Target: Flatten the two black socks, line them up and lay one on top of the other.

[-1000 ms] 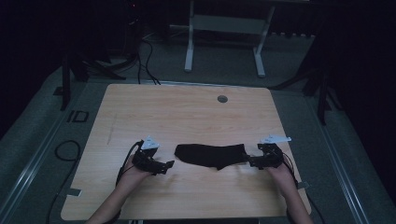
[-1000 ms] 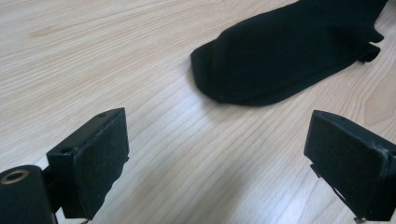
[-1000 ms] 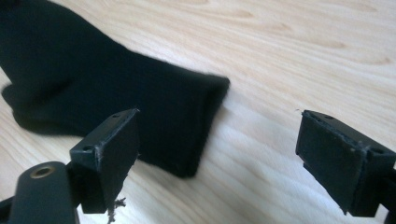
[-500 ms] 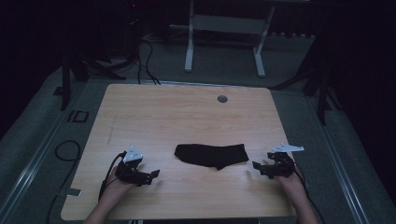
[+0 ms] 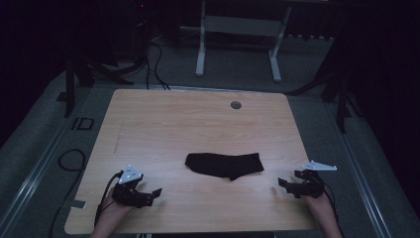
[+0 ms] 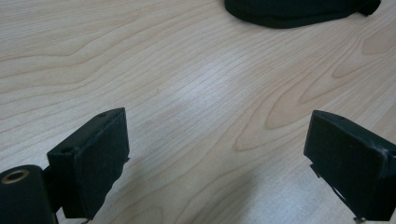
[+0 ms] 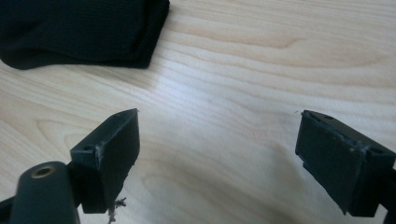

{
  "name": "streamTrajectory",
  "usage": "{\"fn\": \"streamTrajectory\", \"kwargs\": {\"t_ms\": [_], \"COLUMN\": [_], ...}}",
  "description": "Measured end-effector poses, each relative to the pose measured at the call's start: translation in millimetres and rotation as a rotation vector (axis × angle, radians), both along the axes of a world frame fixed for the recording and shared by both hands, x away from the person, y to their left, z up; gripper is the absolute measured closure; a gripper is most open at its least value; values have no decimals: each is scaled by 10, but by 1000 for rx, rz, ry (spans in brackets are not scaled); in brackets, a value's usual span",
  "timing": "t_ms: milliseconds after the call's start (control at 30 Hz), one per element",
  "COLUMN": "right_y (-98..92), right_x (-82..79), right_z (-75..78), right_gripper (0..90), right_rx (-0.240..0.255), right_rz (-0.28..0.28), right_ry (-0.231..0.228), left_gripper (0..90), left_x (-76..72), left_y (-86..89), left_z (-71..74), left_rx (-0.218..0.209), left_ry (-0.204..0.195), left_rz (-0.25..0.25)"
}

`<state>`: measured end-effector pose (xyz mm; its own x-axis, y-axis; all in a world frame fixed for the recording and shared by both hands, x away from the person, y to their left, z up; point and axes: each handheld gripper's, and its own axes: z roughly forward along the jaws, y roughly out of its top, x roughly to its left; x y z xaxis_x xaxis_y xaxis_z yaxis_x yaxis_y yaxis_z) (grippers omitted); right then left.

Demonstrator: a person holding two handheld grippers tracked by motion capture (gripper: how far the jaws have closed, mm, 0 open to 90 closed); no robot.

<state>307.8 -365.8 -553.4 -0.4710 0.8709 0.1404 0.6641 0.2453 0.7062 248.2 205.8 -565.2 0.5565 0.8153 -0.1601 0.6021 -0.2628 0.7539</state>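
Sock, black, lies flat on the table slightly toward the person's side of centre, its long axis running left to right. One end is rounded, at the left in the high view; the other end is squared off, at the right. A small fold or bulge shows along its near edge. Nothing touches it.

Left gripper rests near the table's near-left corner, well apart from the sock, held in the person's left hand. Its fingers stand wide apart with bare wood grain between them; nothing is held. In the left gripper view the sock appears at the top edge, clear of the fingers.

Right gripper sits near the near-right edge of the table, apart from the sock's squared end, held in the person's right hand. Its fingers are likewise spread wide and hold nothing. In the right gripper view the sock occupies the upper left, its edge clear of the fingers. A few loose threads hang at the base of the left-hand finger in that view.

A small round grey grommet is set in the table near its far edge. A white frame stands on the floor beyond the table, with cables to its left.
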Motion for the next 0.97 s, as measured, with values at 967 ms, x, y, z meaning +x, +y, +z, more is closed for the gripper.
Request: {"fn": "streamTrajectory", "kwargs": {"t_ms": [967], "right_y": [-110], "right_x": [-154], "right_z": [-62], "right_gripper": [139], "right_rx": [-21], "right_rz": [-79], "right_ry": [-101], "left_gripper": [70], "left_x": [-119], "left_y": [178], "left_z": [-72], "left_rx": [-56], "left_ry": [-33], "left_rz": [101]}}
